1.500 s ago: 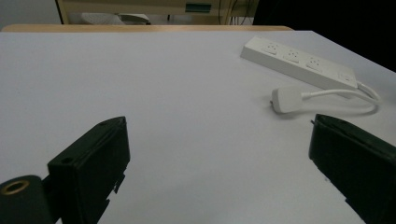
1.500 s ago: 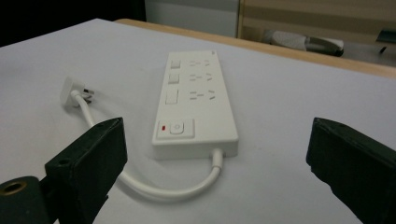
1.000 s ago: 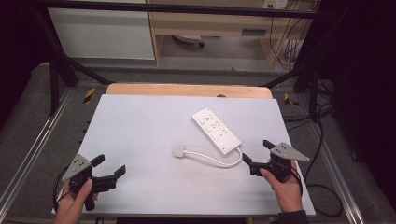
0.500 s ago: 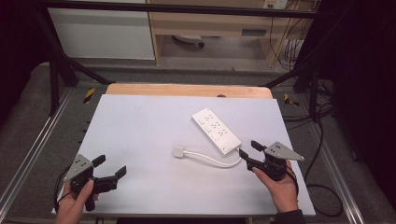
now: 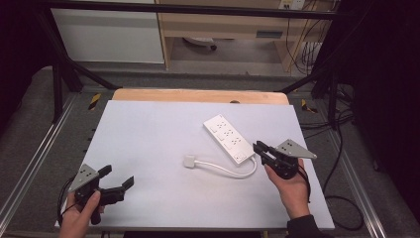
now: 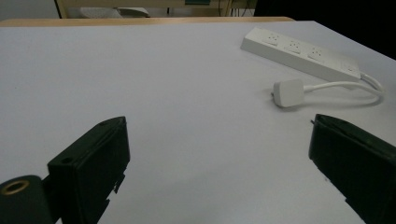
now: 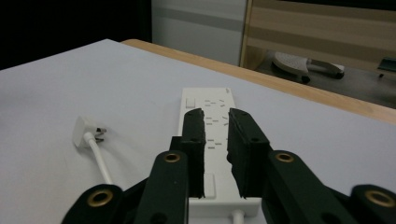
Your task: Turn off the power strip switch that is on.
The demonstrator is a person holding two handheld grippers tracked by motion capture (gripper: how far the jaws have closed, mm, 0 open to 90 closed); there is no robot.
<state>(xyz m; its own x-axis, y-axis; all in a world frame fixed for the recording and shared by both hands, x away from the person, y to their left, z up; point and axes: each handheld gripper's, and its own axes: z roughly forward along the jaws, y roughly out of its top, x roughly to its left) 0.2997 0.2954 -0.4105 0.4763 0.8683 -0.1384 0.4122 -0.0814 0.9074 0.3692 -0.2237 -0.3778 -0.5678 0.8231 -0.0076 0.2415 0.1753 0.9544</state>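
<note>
Closing fast, the right gripper [image 5: 259,150] has slid in toward the white plastic power strip [image 5: 229,139], its jaws just narrowed to a thin gap with nothing between them, hovering over the strip's cable end. Strip lies mid-table, right of centre. Left gripper [image 5: 119,179] waits near the front-left corner, jaws wide.

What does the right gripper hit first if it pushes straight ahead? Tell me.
Most likely the white power strip: the right gripper points along its length from the cable end, fingers nearly together just above it. Their height above it is hard to judge, so they might skim over.
</note>
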